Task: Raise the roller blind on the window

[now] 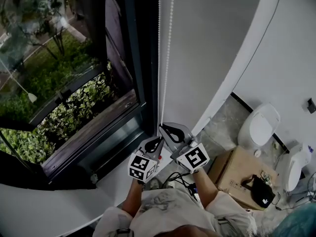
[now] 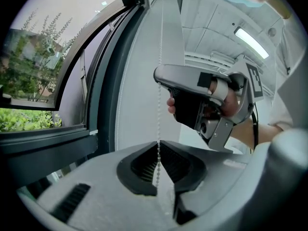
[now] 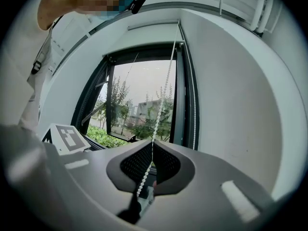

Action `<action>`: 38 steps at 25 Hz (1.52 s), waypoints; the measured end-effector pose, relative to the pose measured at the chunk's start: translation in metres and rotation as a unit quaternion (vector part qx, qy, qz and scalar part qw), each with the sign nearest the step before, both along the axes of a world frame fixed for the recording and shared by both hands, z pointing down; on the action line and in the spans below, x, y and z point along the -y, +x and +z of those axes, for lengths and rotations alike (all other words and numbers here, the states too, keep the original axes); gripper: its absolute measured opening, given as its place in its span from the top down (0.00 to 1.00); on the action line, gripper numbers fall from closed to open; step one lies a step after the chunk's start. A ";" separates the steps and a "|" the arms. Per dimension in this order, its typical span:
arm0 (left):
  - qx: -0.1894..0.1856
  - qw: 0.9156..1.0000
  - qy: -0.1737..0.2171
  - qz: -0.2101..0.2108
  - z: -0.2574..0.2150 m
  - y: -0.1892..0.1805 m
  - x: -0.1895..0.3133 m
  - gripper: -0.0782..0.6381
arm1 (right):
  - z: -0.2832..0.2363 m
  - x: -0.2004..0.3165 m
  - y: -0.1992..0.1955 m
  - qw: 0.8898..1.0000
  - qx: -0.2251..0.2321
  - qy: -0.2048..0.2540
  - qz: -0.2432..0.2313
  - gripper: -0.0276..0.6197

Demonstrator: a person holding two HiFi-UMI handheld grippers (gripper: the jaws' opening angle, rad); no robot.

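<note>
**Dark-framed window [image 1: 143, 73] with white beaded pull cord [image 1: 165, 58], both claws engaged**

At left, the glass is seen uncovered from sill to head, with green planting outside. The left claw [image 2: 159, 143] is shut on the cord, which is pinched between its black ribbed pads. Just above and to the right of it, the right claw [image 3: 151, 143] is likewise clamped on the cord, while a second strand hangs free against the frame. The white roller blind [image 3: 153, 26] is made out only as a pale bar at the head of the recess, and no fabric is seen across the pane. Raising is therefore judged largely or wholly done. At most a last pull is judged to be left, and then the cord is to be let go.
</note>
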State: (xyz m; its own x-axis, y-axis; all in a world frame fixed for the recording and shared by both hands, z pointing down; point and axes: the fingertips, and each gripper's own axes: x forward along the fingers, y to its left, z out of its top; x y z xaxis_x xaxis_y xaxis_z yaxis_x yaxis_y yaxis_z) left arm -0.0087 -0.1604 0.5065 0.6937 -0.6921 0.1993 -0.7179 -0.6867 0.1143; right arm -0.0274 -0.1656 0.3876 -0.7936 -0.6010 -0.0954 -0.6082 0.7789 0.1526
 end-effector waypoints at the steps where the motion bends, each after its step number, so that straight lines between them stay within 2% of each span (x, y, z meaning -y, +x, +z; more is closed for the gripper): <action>1: 0.001 1.000 -0.004 0.000 0.005 0.000 0.000 0.86 | 0.005 0.001 0.000 1.000 -0.003 -0.004 0.001 0.94; 10: -0.001 1.000 -0.014 -0.004 0.027 -0.001 -0.003 0.86 | 0.029 0.003 0.002 1.000 -0.014 -0.025 0.007 0.94; 19: -0.010 1.000 0.001 -0.001 0.019 0.002 -0.006 0.85 | 0.021 0.002 0.003 1.000 -0.013 -0.004 0.027 0.92; 32: -0.021 0.999 0.023 -0.016 0.006 -0.010 -0.004 0.82 | 0.026 0.003 0.011 0.998 -0.025 -0.007 0.051 0.86; 36: -0.024 0.999 0.030 -0.020 0.000 -0.013 -0.004 0.81 | 0.020 0.002 0.012 0.998 -0.023 0.020 0.049 0.85; 38: -0.026 0.999 0.035 -0.022 -0.005 -0.016 -0.004 0.81 | 0.021 0.001 0.014 0.998 -0.022 0.018 0.052 0.84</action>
State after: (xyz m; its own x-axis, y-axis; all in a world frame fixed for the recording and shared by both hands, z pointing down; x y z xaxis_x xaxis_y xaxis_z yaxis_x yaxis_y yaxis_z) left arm -0.0244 -0.1561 0.5018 0.6704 -0.7332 0.1137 -0.7420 -0.6620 0.1061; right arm -0.0137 -0.1664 0.4085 -0.7314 -0.6767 -0.0841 -0.6770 0.7059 0.2082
